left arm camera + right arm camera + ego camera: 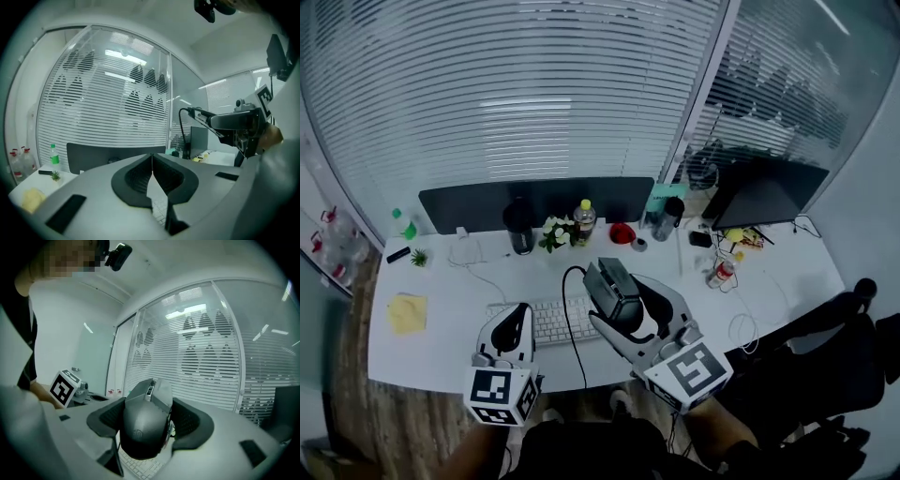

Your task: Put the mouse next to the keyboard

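Marker cubes (499, 394) on both grippers sit closest in the head view. Right gripper (623, 302) clamps the dark mouse (607, 279), lifted over the 3 o'clock end of the white keyboard (551, 321). The mouse's black cable (568, 319) runs down toward 6 o'clock. Left gripper (521, 311) hangs over the keyboard's 9 o'clock end, above the white desk (441, 323).

Left gripper view: the jaws meet at their tips with nothing between them. The keyboard (158, 208) shows through the slit at 6 o'clock, and the held mouse (232, 121) is at 3 o'clock.

Right gripper view: the jaws stand wide, pads pressing both flanks of the mouse (143, 427). The keyboard (138, 467) lies below at 6 o'clock.
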Motion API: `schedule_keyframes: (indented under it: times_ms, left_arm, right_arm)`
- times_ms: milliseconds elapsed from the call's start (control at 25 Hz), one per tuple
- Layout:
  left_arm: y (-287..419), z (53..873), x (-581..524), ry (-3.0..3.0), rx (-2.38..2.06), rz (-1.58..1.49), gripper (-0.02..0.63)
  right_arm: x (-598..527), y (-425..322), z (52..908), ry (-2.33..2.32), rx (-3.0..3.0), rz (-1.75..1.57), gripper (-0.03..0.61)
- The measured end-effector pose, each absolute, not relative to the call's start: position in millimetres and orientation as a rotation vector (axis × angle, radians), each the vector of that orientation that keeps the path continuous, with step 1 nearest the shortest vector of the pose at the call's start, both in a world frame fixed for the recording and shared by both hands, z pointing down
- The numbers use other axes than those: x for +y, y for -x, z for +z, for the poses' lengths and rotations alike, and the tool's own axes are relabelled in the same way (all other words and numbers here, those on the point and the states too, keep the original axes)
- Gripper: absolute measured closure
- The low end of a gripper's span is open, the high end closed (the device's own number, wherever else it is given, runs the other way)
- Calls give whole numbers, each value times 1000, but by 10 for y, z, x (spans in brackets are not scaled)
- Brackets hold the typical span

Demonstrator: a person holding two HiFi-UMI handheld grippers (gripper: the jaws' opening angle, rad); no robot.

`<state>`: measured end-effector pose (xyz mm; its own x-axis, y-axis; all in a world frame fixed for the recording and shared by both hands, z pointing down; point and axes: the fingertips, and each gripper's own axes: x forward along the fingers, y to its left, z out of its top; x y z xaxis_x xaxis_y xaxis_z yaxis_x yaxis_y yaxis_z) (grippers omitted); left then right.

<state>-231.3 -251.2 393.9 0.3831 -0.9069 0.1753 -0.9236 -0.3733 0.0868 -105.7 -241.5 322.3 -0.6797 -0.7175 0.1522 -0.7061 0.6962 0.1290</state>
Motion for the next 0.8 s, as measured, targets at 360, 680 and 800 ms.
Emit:
schedule_keyframes:
  times_ms: [360,680,800]
  left_arm:
    - [1812,4208,-2679,-2401,-1720,287,583]
    - [1493,4494,-2830,-2348,-1686,363,583]
    - [1396,4580,-2896,-2343,-1674,380,583]
  right_arm:
    - [-3041,529,3987,-1107,-2604,14,276]
    - [-3416,166,4698,-1071,-2526,138,278]
    - [-3562,61,4978,-1068,-2490,161,277]
